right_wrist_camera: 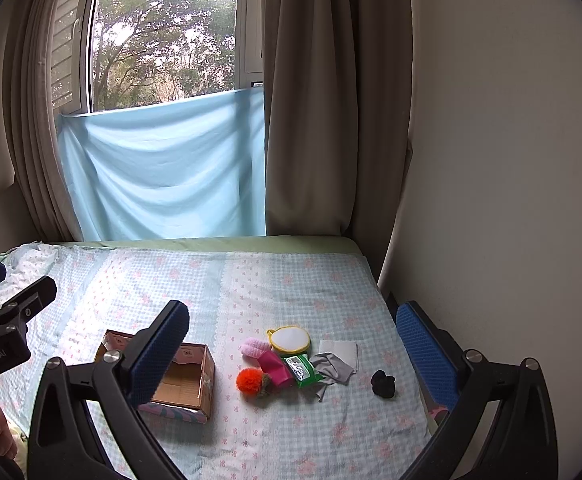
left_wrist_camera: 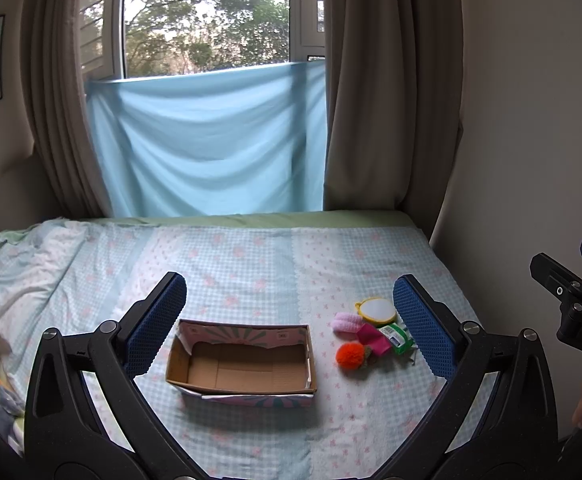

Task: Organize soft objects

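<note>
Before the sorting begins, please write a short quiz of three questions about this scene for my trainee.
1. True or false: the cardboard box already holds a soft object.
2. Which item lies farthest from the box? A) orange pompom B) black scrunchie C) pink knitted piece
3. Fill in: both the left gripper and the right gripper are ____ and hold nothing.

Key: 1 false, the box is empty; 2 B; 3 open.
</note>
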`<state>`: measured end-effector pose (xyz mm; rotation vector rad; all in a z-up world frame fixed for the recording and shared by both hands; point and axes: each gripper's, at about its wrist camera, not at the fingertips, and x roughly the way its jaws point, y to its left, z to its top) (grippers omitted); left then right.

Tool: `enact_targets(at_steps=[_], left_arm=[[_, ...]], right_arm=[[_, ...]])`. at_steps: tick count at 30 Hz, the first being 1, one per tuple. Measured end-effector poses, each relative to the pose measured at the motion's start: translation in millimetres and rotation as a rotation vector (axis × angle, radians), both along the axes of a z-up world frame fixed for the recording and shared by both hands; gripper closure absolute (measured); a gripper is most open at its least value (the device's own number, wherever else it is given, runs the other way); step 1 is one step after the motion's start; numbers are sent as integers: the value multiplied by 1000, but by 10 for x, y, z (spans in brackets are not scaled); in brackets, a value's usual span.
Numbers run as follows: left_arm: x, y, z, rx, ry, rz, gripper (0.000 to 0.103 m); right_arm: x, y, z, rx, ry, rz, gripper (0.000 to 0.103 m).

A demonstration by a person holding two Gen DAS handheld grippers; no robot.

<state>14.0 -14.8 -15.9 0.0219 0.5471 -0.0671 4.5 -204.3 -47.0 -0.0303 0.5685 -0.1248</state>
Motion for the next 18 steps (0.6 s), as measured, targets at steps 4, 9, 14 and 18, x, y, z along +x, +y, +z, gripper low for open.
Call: enact_targets(at_steps=[4, 9, 14, 18], left_arm=[[22, 10, 4, -1, 6, -1, 0], [29, 67, -23, 9, 21, -8, 0], [108, 104, -89, 9, 65, -42, 1], [229, 86, -209, 2, 108, -91, 0]], right_arm=[[-1, 0, -1, 0, 0, -1, 0], [22, 20, 3, -1, 4, -6, 0], [49, 28, -22, 9, 20, -38, 0], [130, 6, -84, 16, 56, -73, 0]])
